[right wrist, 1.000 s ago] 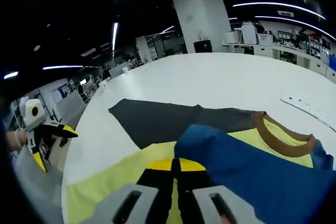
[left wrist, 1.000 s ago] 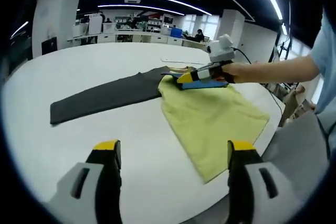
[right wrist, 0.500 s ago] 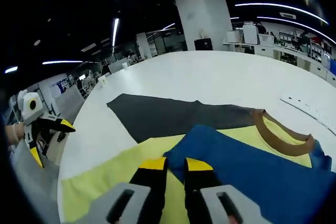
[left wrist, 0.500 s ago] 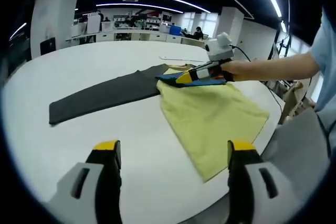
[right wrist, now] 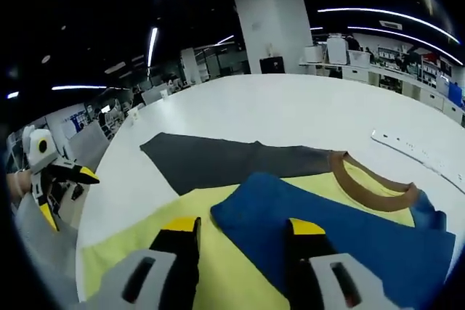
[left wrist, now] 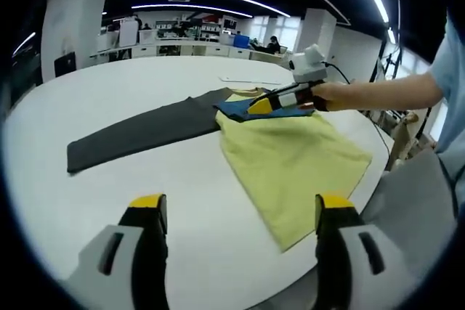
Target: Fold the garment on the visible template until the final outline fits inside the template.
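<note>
The white counter [left wrist: 94,99] carries everything: a dark grey template [left wrist: 138,132] lying flat, and beside and partly over its end a yellow garment [left wrist: 290,168] with a blue sleeve [right wrist: 320,230] folded in across the chest and a brown collar [right wrist: 374,186].

Judging from the layout, the step in hand is letting go of the sleeve fold and choosing the next one. To do it well, the right gripper [right wrist: 236,252] should lift straight off so the blue layer is not dragged, and the next fold should bring the wide yellow body toward the grey strip, since most of the shirt lies off it.

The right gripper's jaws stand spread, with the blue sleeve's edge lying between and just beyond them; they pinch nothing.

The left gripper [left wrist: 236,237] hangs over bare counter with jaws wide apart, the garment's lower hem near its right jaw but apart from it.
</note>
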